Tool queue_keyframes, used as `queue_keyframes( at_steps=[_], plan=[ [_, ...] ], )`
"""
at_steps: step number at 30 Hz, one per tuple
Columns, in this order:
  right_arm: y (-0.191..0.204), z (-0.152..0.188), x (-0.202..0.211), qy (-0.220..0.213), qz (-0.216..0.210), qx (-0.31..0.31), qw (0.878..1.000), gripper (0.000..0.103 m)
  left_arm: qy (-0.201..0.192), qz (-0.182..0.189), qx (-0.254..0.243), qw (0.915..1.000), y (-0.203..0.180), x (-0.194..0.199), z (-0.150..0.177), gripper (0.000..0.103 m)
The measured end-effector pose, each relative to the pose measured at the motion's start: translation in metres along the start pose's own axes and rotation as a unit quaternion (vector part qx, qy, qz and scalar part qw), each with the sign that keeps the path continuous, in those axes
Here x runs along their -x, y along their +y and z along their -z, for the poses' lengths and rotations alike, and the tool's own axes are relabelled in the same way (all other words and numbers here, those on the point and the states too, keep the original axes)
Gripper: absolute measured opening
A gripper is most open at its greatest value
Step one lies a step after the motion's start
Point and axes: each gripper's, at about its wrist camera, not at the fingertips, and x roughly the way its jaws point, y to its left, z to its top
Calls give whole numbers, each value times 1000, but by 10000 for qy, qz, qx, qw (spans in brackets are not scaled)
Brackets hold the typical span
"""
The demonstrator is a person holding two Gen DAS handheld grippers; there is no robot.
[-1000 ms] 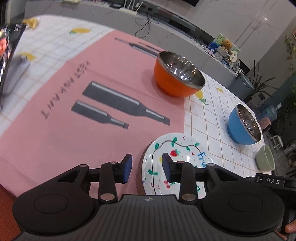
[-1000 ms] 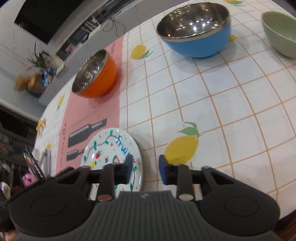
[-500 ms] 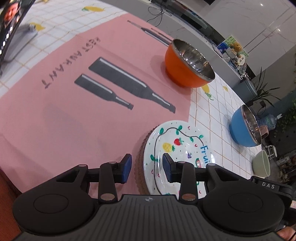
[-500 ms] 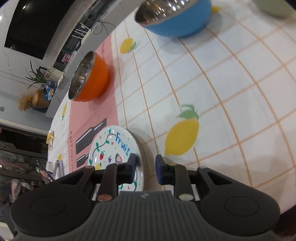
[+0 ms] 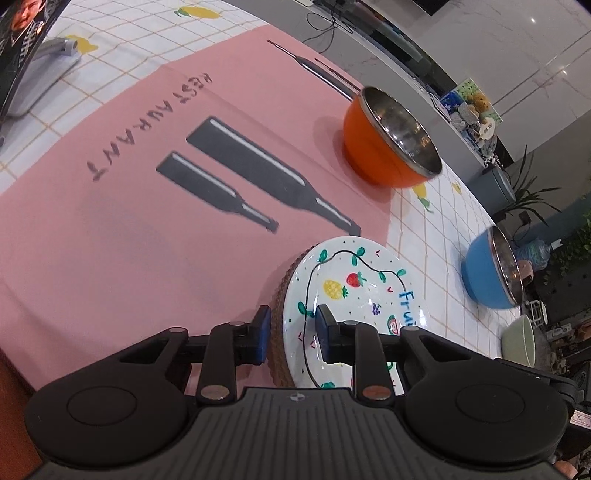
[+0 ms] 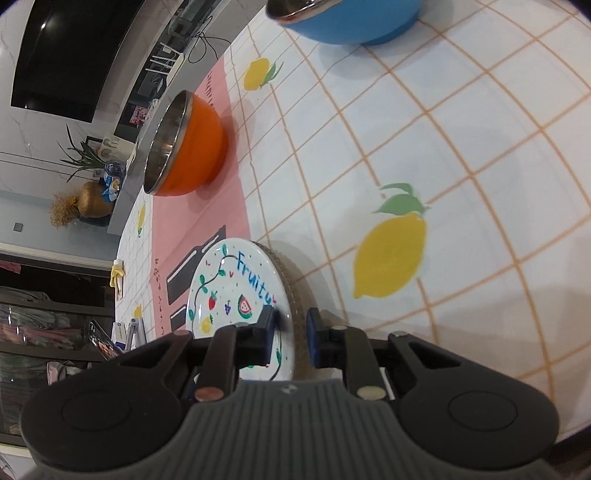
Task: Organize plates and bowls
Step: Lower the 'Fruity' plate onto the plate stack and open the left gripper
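Observation:
A white plate painted with fruit lies on a brown woven coaster. My left gripper straddles the left rims of plate and coaster, one finger on each side. My right gripper straddles their right rims the same way. Both look closed on plate and coaster, which appear lifted and tilted. An orange bowl stands on the pink mat. A blue bowl and a pale green bowl stand farther off on the checked cloth.
A pink mat printed with bottles covers the table's left part. A tablet on a stand is at the far left edge. A grey counter with cables runs behind the table. The checked cloth has lemon prints.
Both grippers have closed in on the plate's rims and risen. The plate and coaster now sit between the fingers and appear tilted up off the table.

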Motion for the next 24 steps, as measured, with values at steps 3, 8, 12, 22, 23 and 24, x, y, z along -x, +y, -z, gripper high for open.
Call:
queue_keyframes(
  at_steps=[3, 8, 12, 22, 23, 24],
  plan=[
    [10, -6, -9, -34, 76, 82, 9999, 17, -22, -21, 7, 10000, 2, -5, -14, 29],
    [25, -17, -23, -100, 227, 219, 9995, 18, -82, -57, -3, 9999, 0, -14, -32, 29],
    [27, -18, -25, -115, 245, 260, 9993, 18, -105, -82, -6, 9999, -1, -15, -30, 29],
    [22, -16, -15, -182, 356, 246, 9989, 35, -539, -364, -201, 9977, -6, 4, -30, 30],
    [23, -16, -10, -244, 428, 259, 9984, 38, -628, -393, -281, 9969, -9, 9, -29, 31],
    [24, -17, -5, -295, 464, 272, 9981, 38, -695, -414, -356, 9961, -12, 12, -29, 31]
  ],
)
